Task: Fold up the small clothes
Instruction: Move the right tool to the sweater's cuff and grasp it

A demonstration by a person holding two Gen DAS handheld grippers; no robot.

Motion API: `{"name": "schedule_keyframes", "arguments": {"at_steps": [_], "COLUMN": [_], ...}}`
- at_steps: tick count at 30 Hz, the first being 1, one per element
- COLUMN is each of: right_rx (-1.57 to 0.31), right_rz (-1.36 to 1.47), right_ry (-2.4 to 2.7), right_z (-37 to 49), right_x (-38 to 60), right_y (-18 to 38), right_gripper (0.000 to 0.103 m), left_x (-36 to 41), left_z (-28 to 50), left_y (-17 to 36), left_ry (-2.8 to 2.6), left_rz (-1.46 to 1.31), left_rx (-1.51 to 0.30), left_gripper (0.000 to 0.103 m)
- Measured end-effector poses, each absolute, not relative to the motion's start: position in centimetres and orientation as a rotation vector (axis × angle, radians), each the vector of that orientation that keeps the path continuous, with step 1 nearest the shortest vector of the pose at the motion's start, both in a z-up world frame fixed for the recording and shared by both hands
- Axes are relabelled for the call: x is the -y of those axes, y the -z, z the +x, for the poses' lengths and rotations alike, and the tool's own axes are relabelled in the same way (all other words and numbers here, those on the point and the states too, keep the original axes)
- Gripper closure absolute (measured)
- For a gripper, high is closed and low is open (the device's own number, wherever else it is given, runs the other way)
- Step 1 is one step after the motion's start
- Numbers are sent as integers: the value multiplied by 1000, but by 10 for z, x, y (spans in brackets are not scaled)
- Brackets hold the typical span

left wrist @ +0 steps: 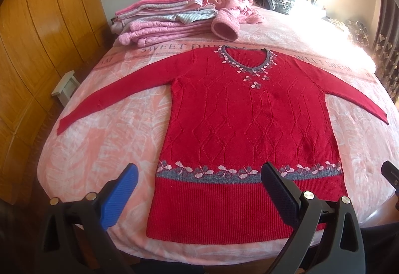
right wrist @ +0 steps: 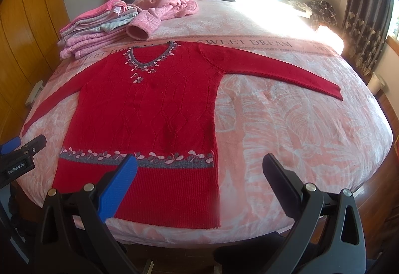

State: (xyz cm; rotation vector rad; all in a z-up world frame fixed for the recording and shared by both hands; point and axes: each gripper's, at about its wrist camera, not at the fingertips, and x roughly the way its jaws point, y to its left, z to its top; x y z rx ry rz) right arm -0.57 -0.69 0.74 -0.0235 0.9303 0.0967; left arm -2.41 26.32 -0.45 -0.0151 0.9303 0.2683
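- I see one red knit sweater [left wrist: 249, 129], spread flat, front up, on the pink bedspread [left wrist: 119, 129].
- Both sleeves stretched out sideways, unfolded.
- Grey neckline with pink-grey leaf trim, pointing toward the headboard.
- Grey band with pink flowers above the ribbed hem; hem at the near bed edge.

A: Strong daylight pours in from the far right, washing the bed cover [left wrist: 331, 32] to white there

B: And the red sweater [right wrist: 149, 109] stays sharp, evenly lit. Fisheye bends the wardrobe [left wrist: 37, 49] and curtain [right wrist: 366, 14]; black vignette fills the corners
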Motion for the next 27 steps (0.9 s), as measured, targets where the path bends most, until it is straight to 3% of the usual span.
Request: {"name": "schedule_keyframes", "arguments": {"at_steps": [14,27], "right_rx": [-1058,-1173], "right_rz": [190,428], "right_ry": [115,345], "right_z": [123,234], "right_x": [113,304], "right_y": [3,82], "right_gripper": [3,3], "left_x": [-243,-230], "left_z": [81,164], "left_y": [10,48], "left_ry": [-289,-294], "left_rz": [-76,-199], "left_rx": [-969,-1026], "left_gripper": [4,4]}}
